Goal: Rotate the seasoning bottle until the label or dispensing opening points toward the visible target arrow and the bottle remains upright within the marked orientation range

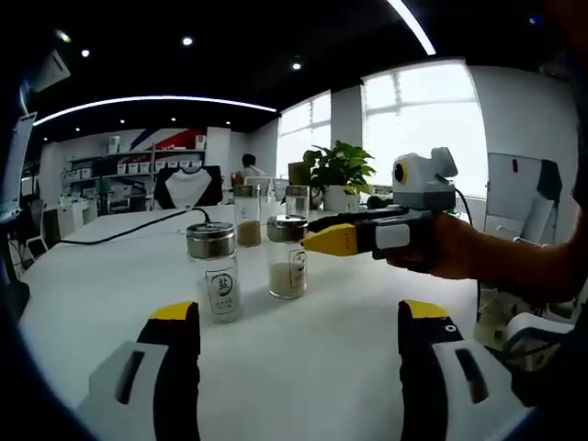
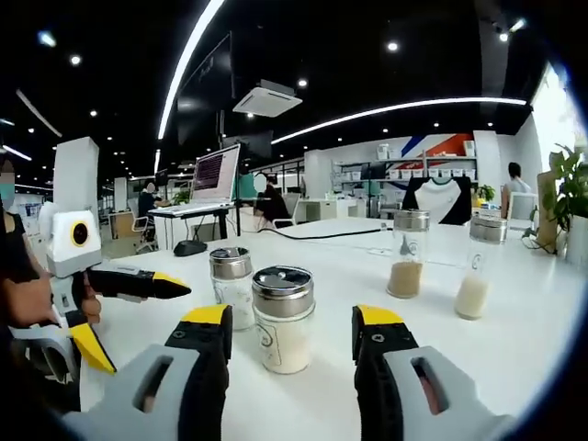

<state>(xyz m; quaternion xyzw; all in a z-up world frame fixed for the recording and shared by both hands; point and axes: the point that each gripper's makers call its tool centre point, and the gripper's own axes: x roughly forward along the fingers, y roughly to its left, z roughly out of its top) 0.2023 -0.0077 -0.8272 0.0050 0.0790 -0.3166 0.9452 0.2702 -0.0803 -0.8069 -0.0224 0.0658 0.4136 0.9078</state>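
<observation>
Both gripper views look low across the white table from opposite sides, sharing two near seasoning bottles.

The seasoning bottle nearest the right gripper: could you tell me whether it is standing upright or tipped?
Upright. The seasoning bottle stands on its base on the white table, metal cap on top, sides vertical, just ahead of the open right gripper.

Label text on seasoning bottle illegible.
</observation>
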